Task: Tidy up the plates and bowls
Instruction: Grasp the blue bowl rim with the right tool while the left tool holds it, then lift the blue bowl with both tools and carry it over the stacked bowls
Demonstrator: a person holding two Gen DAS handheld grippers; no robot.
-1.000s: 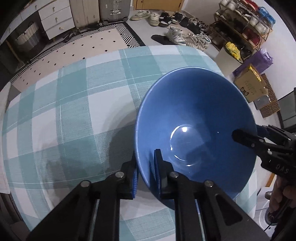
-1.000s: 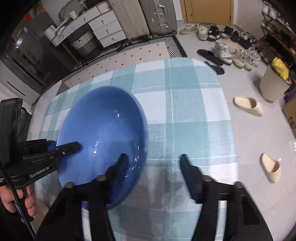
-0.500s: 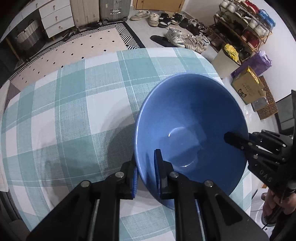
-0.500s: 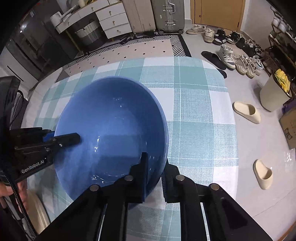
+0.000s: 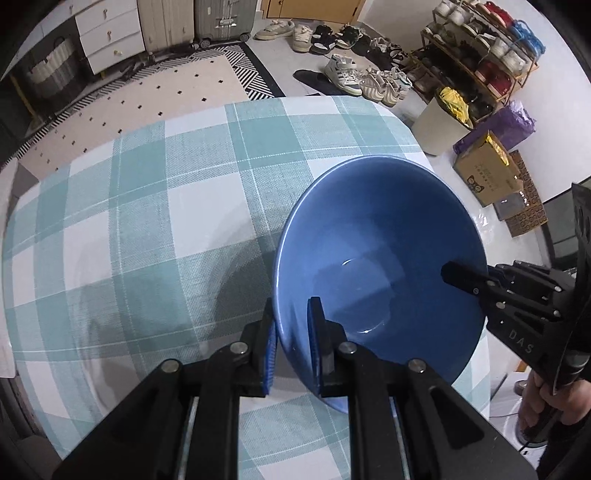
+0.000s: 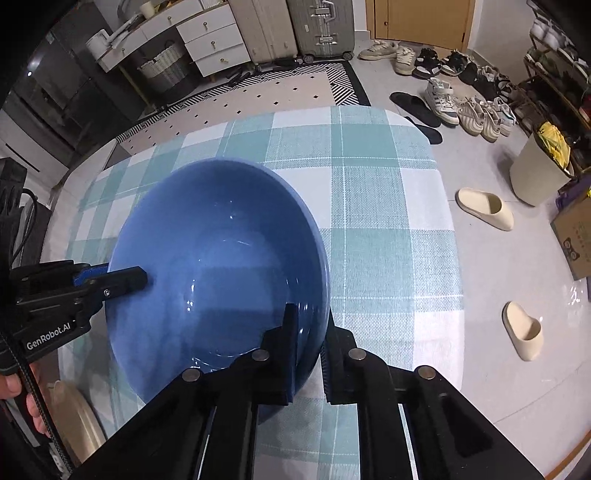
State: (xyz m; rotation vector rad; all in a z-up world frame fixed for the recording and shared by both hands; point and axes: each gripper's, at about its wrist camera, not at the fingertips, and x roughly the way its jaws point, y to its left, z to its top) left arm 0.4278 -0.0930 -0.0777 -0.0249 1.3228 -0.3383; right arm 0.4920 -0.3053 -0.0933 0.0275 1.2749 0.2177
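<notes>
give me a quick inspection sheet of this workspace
surface: table under a teal and white checked cloth, bare apart from the bowl
job's things: one blue bowl, empty, tilted, held at two spots on its rim
clutter: a pale dish-like thing at the table's near left edge, partly hidden
grippers: left tongs shut on the bowl rim; right tongs shut on the rim's other side
cables: a black cord hangs by the hand on the left tongs
surroundings: shoes on the floor, shoe rack, suitcase, drawers, cardboard box, bin
</notes>
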